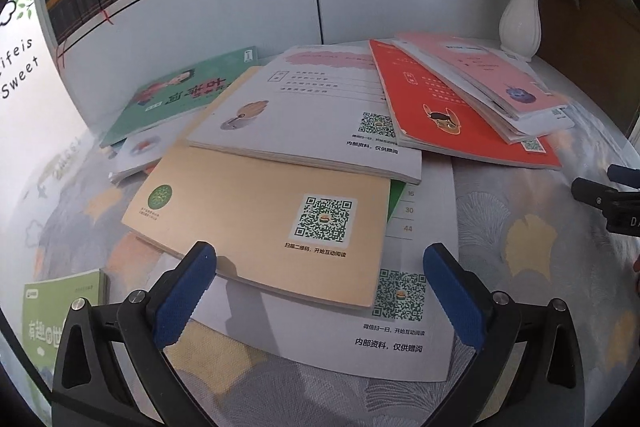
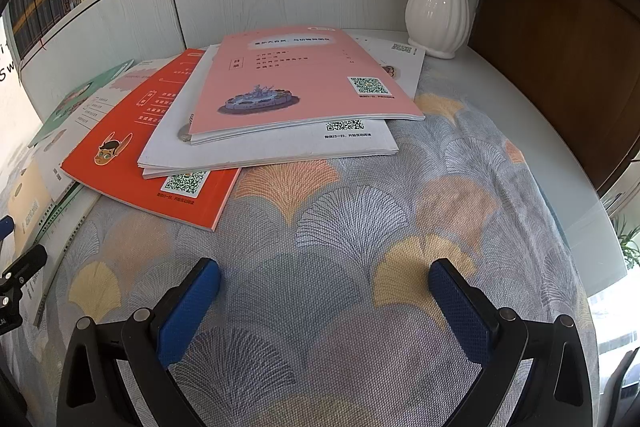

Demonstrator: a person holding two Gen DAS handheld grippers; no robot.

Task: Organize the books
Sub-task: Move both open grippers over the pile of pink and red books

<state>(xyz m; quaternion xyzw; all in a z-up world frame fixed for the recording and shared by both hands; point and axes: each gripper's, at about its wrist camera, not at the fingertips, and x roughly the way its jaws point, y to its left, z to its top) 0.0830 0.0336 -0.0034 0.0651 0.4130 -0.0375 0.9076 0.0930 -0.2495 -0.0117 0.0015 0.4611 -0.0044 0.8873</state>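
The books lie scattered flat on the worktop (image 2: 400,227), left of the vase (image 2: 440,7). The pink book (image 2: 296,79) tops the stack nearest the vase. The left gripper (image 1: 320,287), jaws spread and empty, hovers over the tan book (image 1: 248,219). The right gripper (image 2: 324,303), jaws spread and empty, hovers over bare cloth.

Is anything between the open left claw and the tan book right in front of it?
Nothing visible. The left claw is open, and the tan book lies directly ahead with its near edge bare. A white book overlaps only its far edge.
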